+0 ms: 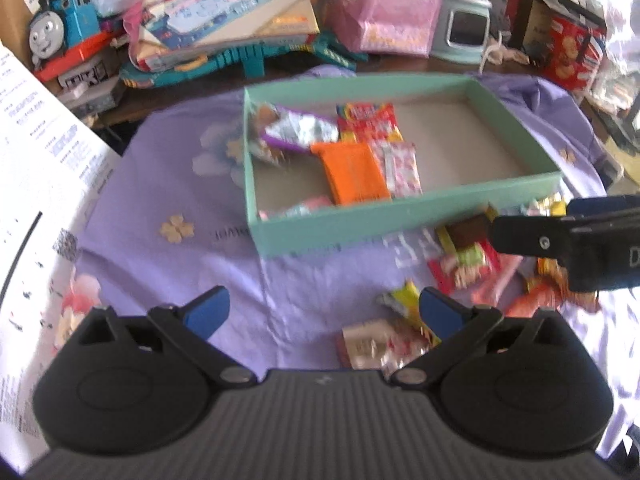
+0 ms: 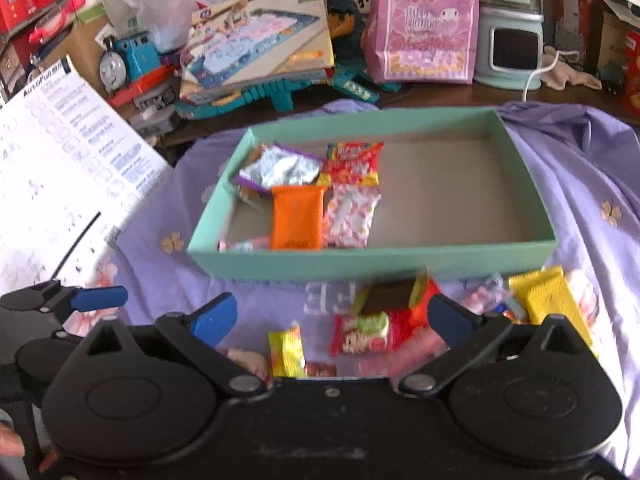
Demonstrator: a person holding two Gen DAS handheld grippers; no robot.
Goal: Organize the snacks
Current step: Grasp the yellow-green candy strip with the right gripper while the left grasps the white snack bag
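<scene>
Each hand-held gripper, left (image 1: 324, 312) and right (image 2: 332, 316), has a black ribbed body, round black side housings, silver pivot screws and blue fingertips (image 2: 214, 318)

Print on white sheet (image 2: 72, 160) blurred; pink packet (image 2: 244, 245) half hidden behind box wall (image 2: 360, 260).

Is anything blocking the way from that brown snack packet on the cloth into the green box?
Only the green box's own near wall. The brown packet lies on the purple cloth just in front of that wall, so it must be lifted over. Beyond the wall, the box's right half is bare floor. The open right gripper has nothing between it and the packet.
</scene>
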